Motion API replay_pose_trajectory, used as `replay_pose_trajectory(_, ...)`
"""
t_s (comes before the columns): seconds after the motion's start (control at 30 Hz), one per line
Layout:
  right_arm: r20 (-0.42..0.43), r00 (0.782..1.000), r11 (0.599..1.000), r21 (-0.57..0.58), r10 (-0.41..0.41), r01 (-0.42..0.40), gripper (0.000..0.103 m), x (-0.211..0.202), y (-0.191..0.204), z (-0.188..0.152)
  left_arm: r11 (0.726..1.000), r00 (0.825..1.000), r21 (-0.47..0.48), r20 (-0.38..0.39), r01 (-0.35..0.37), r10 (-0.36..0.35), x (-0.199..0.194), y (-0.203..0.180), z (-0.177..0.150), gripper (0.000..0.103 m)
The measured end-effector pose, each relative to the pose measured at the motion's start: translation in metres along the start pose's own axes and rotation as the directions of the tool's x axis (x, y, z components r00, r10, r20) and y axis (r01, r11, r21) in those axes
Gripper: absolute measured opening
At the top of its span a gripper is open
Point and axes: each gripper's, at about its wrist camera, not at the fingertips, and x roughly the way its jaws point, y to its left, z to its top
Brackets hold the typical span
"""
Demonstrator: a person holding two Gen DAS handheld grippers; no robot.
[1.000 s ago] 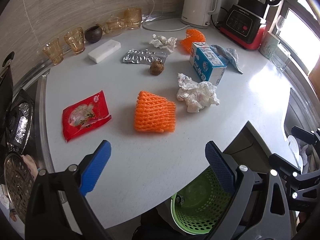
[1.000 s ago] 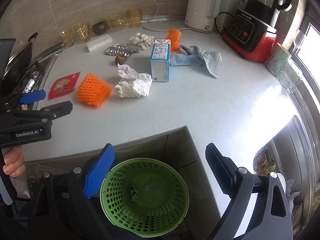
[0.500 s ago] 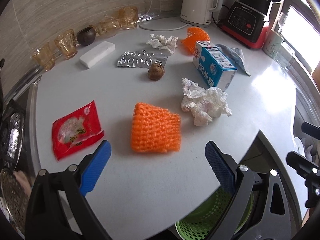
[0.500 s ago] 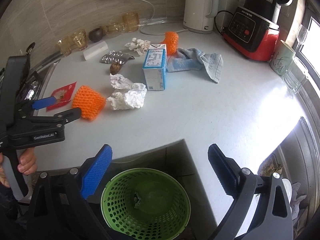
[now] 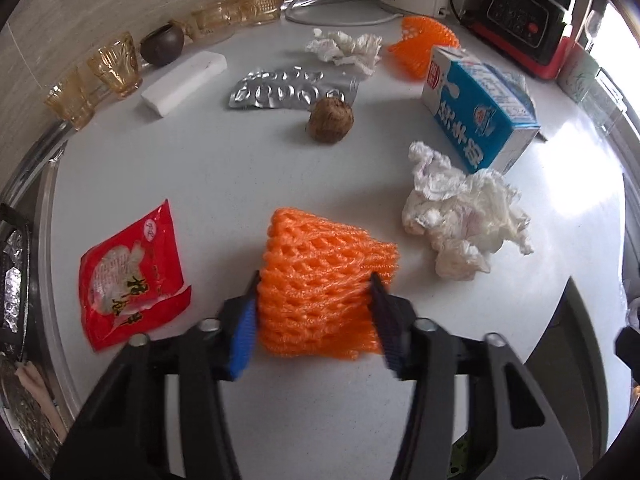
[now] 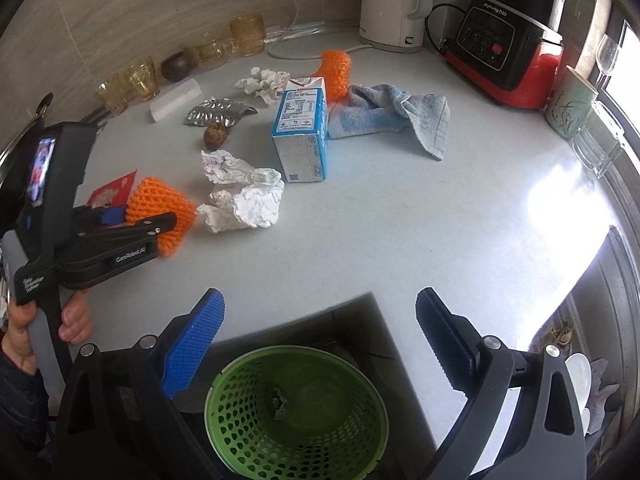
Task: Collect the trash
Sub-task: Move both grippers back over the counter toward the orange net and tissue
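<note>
My left gripper [image 5: 314,316] is shut on an orange foam fruit net [image 5: 320,280] that rests on the white counter; both blue pads press its sides. The net also shows in the right wrist view [image 6: 160,208], held by the left gripper [image 6: 138,218]. My right gripper [image 6: 318,336] is open and empty, above a green perforated trash basket [image 6: 352,452] that stands below the counter's front edge with a small scrap inside. Other trash lies on the counter: a red snack wrapper [image 5: 128,276], crumpled tissue [image 5: 460,224], a blue milk carton [image 5: 476,112], a foil blister pack [image 5: 284,90], a brown nut [image 5: 331,121].
A second orange net [image 5: 424,46] and more tissue [image 5: 348,48] lie further back. Amber glasses [image 5: 116,66], a white block [image 5: 184,80], a white kettle [image 6: 394,0], a red-based blender [image 6: 508,36] and a blue towel [image 6: 392,114] stand or lie near the wall. A stove [image 5: 12,280] is at the left.
My left gripper moved forward to the orange net and closed on it. My right gripper moved forward a little and stayed open over the basket.
</note>
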Motion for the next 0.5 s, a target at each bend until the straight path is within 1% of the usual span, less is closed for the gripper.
replay_pose_trajectory(0.03,0.000,1.000,1.000,0.006,0.008,-0.008,0.096,0.002,0.002,0.003,1.000,1.000,-0.001,0.002,0.001,-0.001,-0.001,0.001,0.000,0.036)
replay_pose_trajectory(0.07,0.000,1.000,1.000,0.012,0.018,-0.018,0.096,0.005,0.004,0.005,1.000,1.000,-0.007,0.006,0.005,-0.005,-0.002,0.003,0.001,0.031)
replay_pose_trajectory(0.13,0.007,0.999,0.999,0.029,0.046,-0.046,0.096,0.009,0.008,0.012,0.999,1.000,-0.019,0.008,0.026,-0.026,-0.004,0.009,0.002,0.027)
replay_pose_trajectory(0.27,0.018,0.997,0.996,0.051,0.073,-0.073,0.096,0.022,0.019,0.026,0.998,0.998,-0.034,0.019,0.059,-0.058,-0.011,0.018,0.003,0.025)
replay_pose_trajectory(0.33,0.021,0.998,0.996,0.067,0.065,-0.067,0.095,0.033,0.024,0.035,0.996,0.997,-0.035,0.034,0.076,-0.075,-0.018,0.022,0.002,0.025)
replay_pose_trajectory(0.5,-0.009,0.998,0.993,0.104,0.064,-0.062,0.084,0.064,0.032,0.051,0.994,0.992,-0.024,0.075,0.107,-0.105,-0.044,0.035,-0.005,0.025)
